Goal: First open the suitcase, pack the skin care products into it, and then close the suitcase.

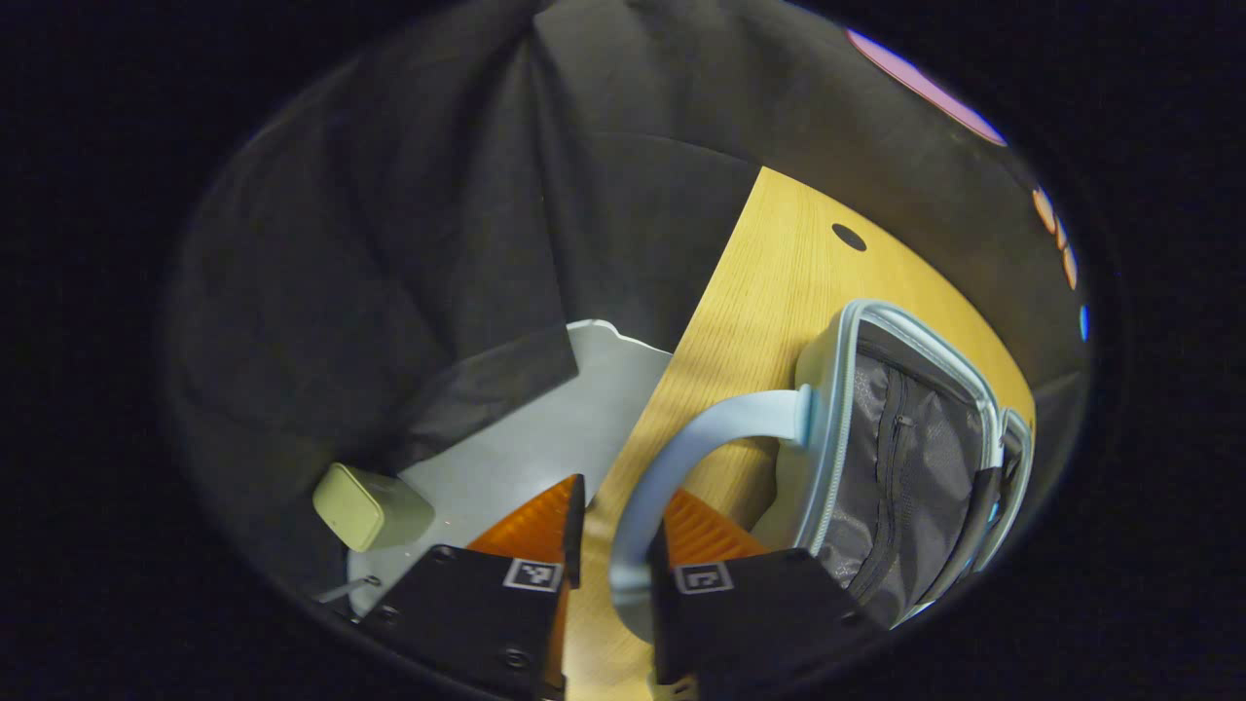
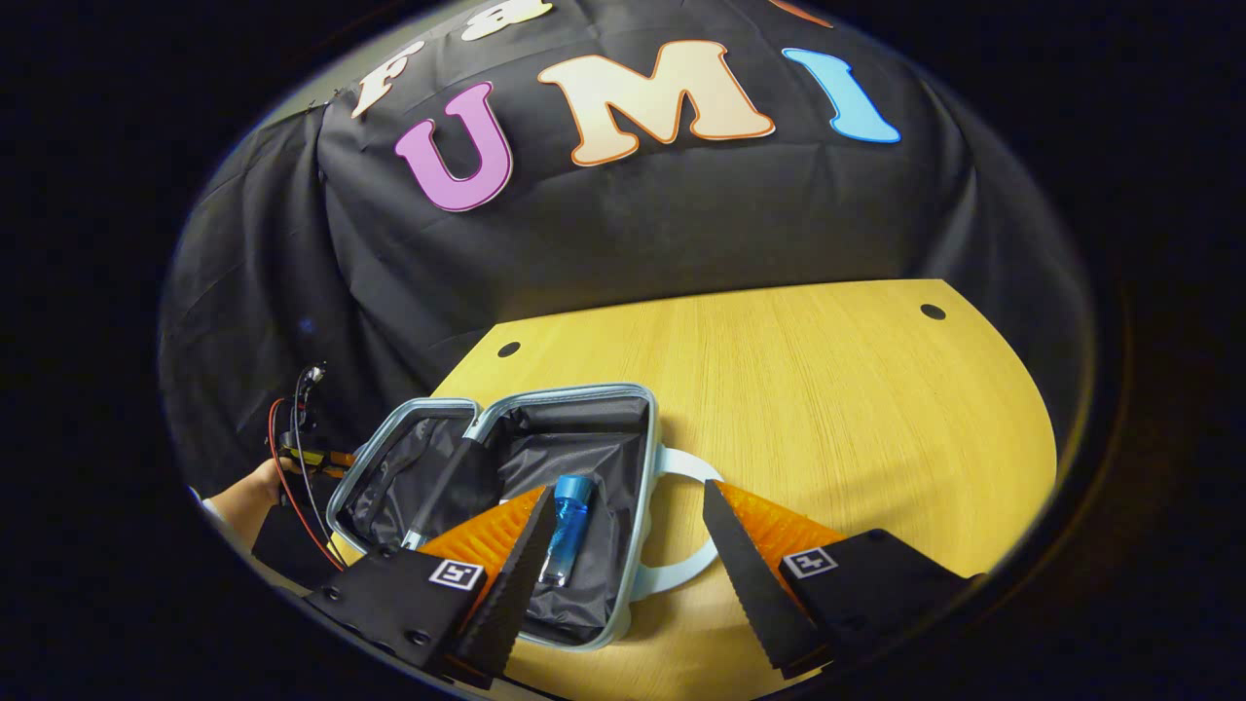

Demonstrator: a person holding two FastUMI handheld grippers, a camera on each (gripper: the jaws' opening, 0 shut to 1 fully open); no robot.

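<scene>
Nearest in the left gripper view, the left gripper (image 1: 608, 545) has its jaws set narrowly on either side of the suitcase's pale blue handle (image 1: 672, 458); whether both fingers press on it I cannot tell. Just beyond, the suitcase (image 1: 905, 448) stands open on the wooden surface (image 1: 769, 282), its grey mesh lining facing the camera. To the left, off the surface's edge, a small pale green box (image 1: 365, 506) lies on a light grey floor. In the right gripper view, the right gripper (image 2: 623, 545) hovers with jaws spread wide and released, holding nothing. Between and just past its fingers lies a blue skin care bottle (image 2: 568, 526) in the right half of the open suitcase. A person's hand (image 2: 248, 497) shows at the far left.
</scene>
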